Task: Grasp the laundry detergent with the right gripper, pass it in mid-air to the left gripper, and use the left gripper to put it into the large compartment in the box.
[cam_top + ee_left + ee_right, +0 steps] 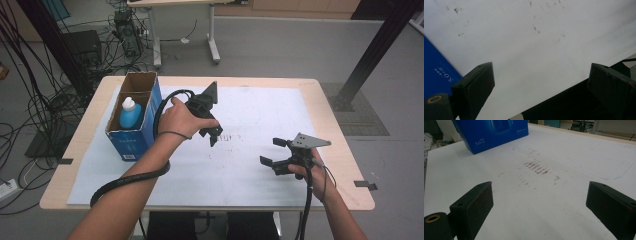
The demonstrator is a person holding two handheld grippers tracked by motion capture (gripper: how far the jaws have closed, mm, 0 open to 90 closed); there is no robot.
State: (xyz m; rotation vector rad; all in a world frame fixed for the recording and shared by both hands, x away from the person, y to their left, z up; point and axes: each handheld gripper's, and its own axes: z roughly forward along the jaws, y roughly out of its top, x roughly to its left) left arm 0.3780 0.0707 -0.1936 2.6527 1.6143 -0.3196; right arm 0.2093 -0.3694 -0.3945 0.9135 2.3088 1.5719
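An open-topped blue cardboard box (132, 139) stands at the table's left, with a blue bottle with a white cap (130, 114) upright inside it. My left gripper (214, 134) hangs just right of the box over the white sheet (260, 110), tilted down, jaws wide apart and empty. In the left gripper view the gripper (544, 85) looks at bare sheet, the box (436, 71) at its left edge. My right gripper (270, 151) is low at the right front, open and empty. The right gripper view has this gripper (541, 205) facing the box (491, 132).
Faint reddish smudges (536, 167) mark the sheet's middle (235, 137). Tape tabs stick to the table's side edges (367, 185). Cables and equipment (125, 35) lie on the floor behind; a black post (375, 50) stands at the back right.
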